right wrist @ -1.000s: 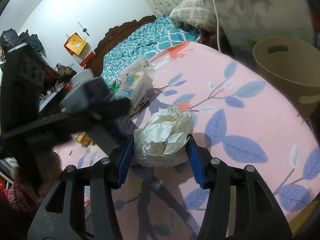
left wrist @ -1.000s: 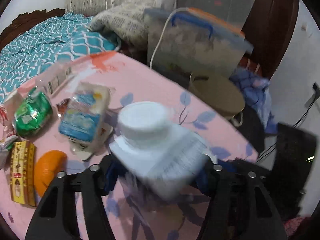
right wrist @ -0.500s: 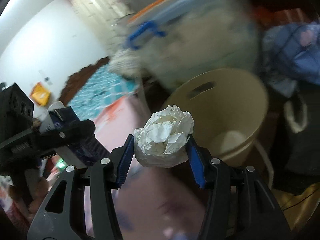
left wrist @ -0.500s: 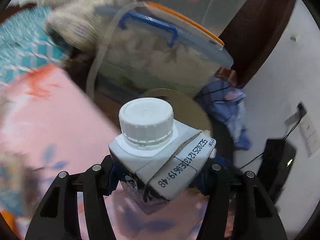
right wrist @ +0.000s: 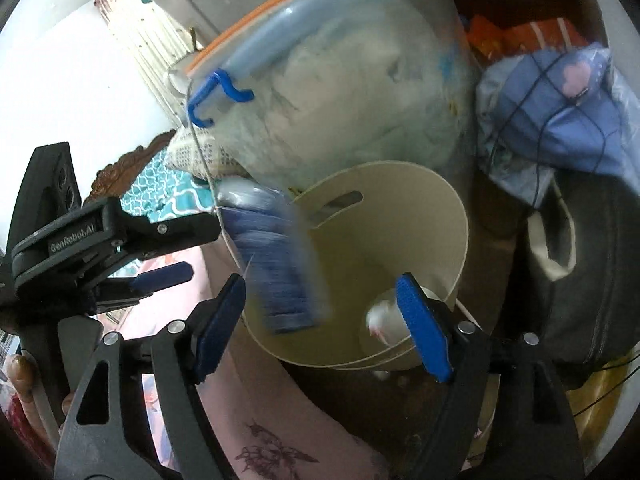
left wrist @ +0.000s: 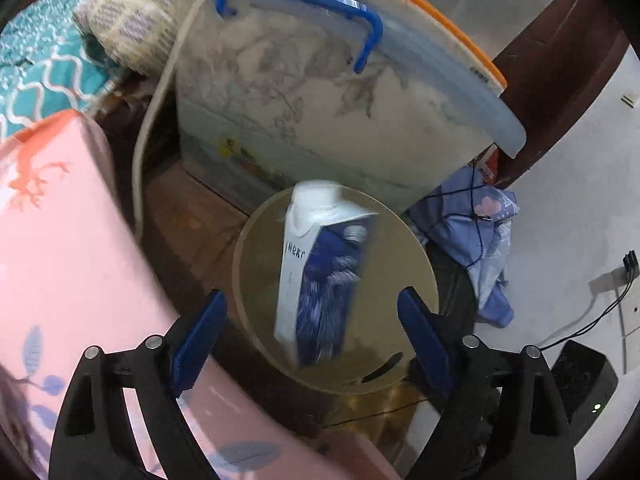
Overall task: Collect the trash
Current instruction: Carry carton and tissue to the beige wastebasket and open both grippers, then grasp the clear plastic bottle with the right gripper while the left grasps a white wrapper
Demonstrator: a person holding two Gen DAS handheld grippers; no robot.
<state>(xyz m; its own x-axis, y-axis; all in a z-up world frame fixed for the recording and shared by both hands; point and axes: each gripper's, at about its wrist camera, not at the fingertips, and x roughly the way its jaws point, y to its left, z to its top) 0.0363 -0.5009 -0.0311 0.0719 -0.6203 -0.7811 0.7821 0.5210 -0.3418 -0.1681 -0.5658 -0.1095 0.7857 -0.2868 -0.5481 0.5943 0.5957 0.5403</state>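
1. Presently both grippers stand apart and empty: left gripper (left wrist: pixel 308 334), right gripper (right wrist: pixel 320 326).
2. Blue-and-white capped drink carton (left wrist: pixel 320 276) appears blurred, unsupported above the round beige plastic bin (left wrist: pixel 424 256).
3. Judged light, stiff-sided, slick; best gripped across its flat faces.
4. Only the right view shows the crumpled white paper ball (right wrist: pixel 380 320) low inside the bin; left view hides it.
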